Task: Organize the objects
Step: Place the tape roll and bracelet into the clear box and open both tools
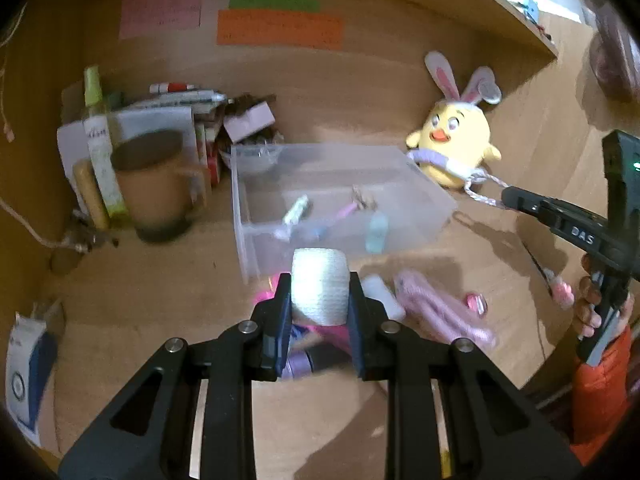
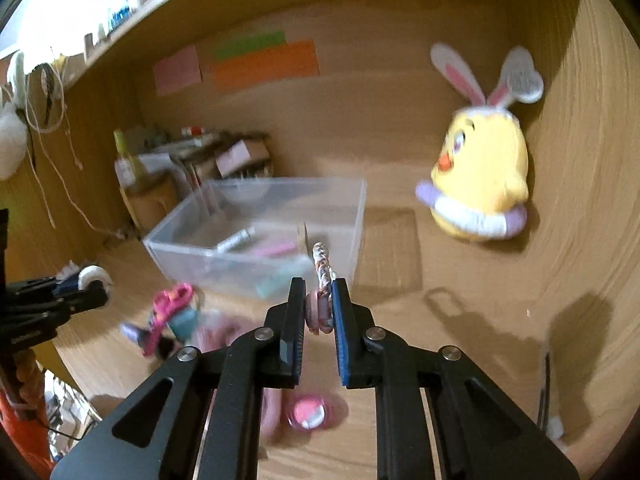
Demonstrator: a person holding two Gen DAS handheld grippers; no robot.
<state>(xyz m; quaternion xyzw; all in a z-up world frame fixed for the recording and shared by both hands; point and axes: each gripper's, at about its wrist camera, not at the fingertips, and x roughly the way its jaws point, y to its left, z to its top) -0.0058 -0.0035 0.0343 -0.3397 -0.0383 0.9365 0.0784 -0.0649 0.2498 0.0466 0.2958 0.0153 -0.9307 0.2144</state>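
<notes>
The left tool [image 1: 319, 300] pinches a white bandage roll [image 1: 319, 286] across its sides, held above the table [image 1: 160, 300] just short of the clear bin [image 1: 340, 196]. The roll looks light, soft and squashy, so a gentle squeeze on its curved wall should do. The right tool [image 2: 319, 304] is pressed onto a small pink braided charm [image 2: 320, 296], its cord poking up; it is likely light and floppy, best taken by the stiff round part. Loose pink bits [image 1: 440, 312] lie below. Farther off, the bin holds pens, and a yellow plush chick [image 1: 456, 136] sits behind.
</notes>
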